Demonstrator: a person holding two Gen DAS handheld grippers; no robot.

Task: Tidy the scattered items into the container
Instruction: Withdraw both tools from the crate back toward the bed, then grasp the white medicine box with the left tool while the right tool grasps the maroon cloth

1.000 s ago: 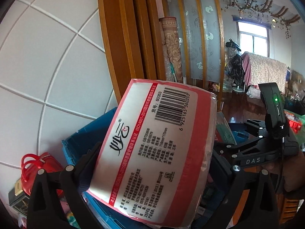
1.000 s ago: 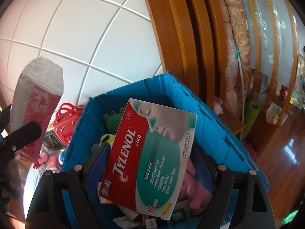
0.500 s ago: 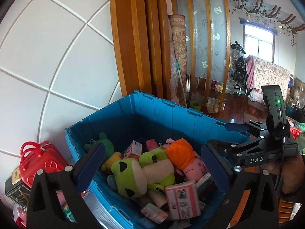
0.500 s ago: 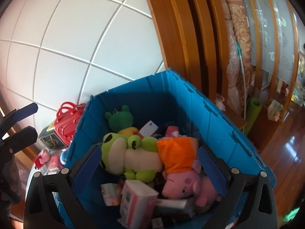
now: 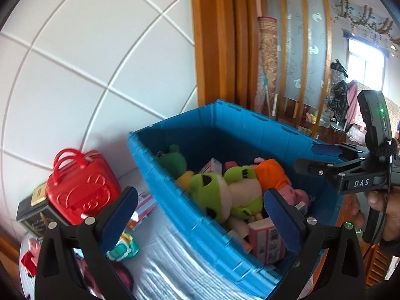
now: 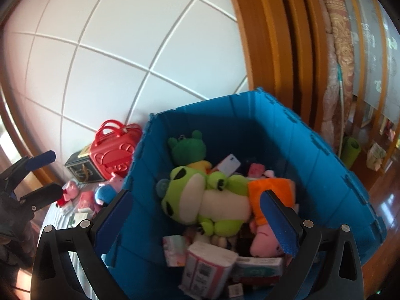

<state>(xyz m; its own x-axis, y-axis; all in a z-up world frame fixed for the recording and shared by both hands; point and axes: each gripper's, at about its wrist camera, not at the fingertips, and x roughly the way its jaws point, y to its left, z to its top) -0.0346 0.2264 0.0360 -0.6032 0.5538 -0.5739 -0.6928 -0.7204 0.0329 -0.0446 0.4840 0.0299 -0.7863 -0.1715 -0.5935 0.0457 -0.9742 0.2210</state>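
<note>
A blue crate [image 5: 172, 187] [image 6: 325, 165] holds a light green frog plush [image 5: 220, 195] [image 6: 207, 200], a dark green frog [image 6: 187, 147], a pink pig in orange [image 6: 270, 192], a pink tissue pack [image 5: 266, 237] [image 6: 207, 267] and a red and teal medicine box [image 6: 257, 270]. My left gripper [image 5: 200, 210] [image 6: 50, 172] is open and holds nothing, straddling the crate's left wall. Above the crate's near end my right gripper [image 6: 197, 215] [image 5: 306, 158] stands open with nothing in it.
Left of the crate a red toy case [image 5: 80, 190] [image 6: 115, 150] stands on a dark box [image 6: 80, 170]. Small packets [image 5: 123, 243] and pink toys [image 6: 85, 197] lie scattered on the silver-covered table. A white panelled wall and wooden frame stand behind.
The tissue pack and the medicine box left my grippers and now lie in the crate. Both grippers stand open and have shifted left, bringing the table's scattered items into view.
</note>
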